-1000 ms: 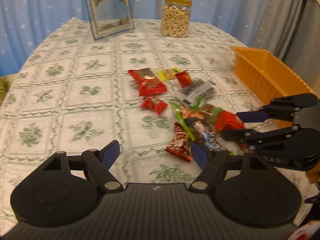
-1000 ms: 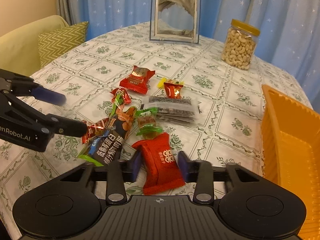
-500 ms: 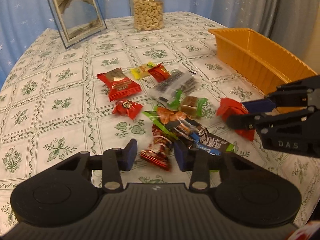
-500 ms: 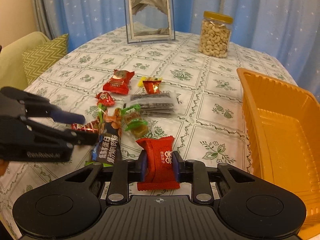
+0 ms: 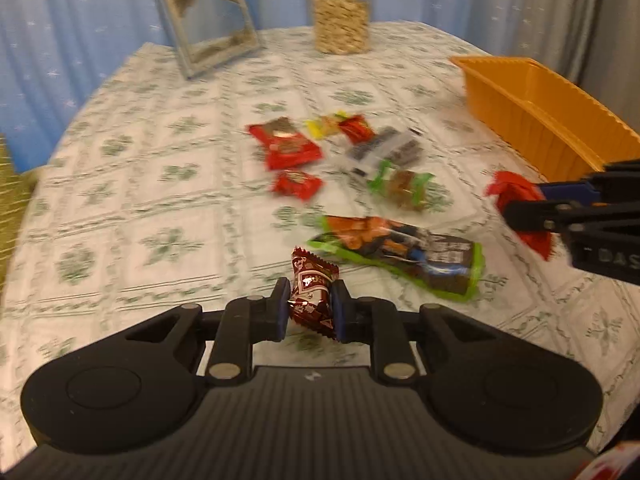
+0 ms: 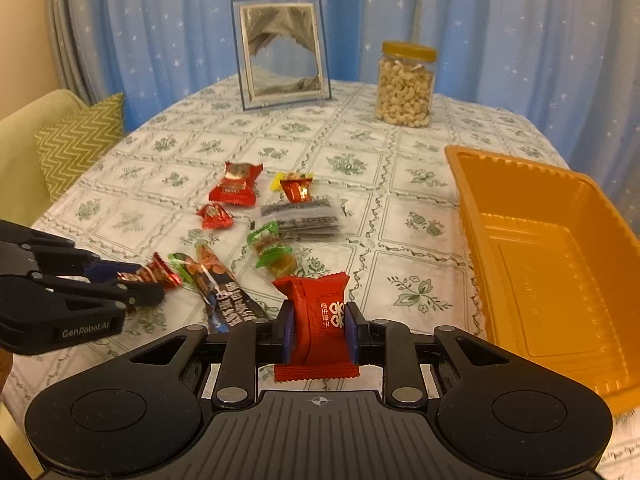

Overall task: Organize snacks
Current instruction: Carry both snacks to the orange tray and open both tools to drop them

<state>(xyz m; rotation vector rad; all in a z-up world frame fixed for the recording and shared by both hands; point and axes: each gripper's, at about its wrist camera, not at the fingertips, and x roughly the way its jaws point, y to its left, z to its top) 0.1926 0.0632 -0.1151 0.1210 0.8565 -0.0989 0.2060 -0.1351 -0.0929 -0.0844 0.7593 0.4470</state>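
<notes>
My left gripper [image 5: 309,294] has its jaws closing, and the pads press on a dark red candy [image 5: 312,300] just above the tablecloth. In the right wrist view that gripper [image 6: 150,286] sits low at the left with the candy [image 6: 162,274] in its tips. My right gripper [image 6: 318,322] is shut on a red snack packet [image 6: 320,316], lifted off the table left of the empty orange tray [image 6: 520,168]. Several snacks still lie on the cloth, among them a long dark packet with green edges [image 5: 400,252] and a green-ended candy [image 5: 404,188].
A jar of cashews [image 6: 406,84] and a framed picture [image 6: 282,64] stand at the back of the round table. A sofa with a zigzag cushion [image 6: 80,140] is at the left. Blue curtains hang behind.
The left gripper went from open to shut on the dark red candy and drew it away from the pile. The right gripper closed on the red packet and lifted it.
</notes>
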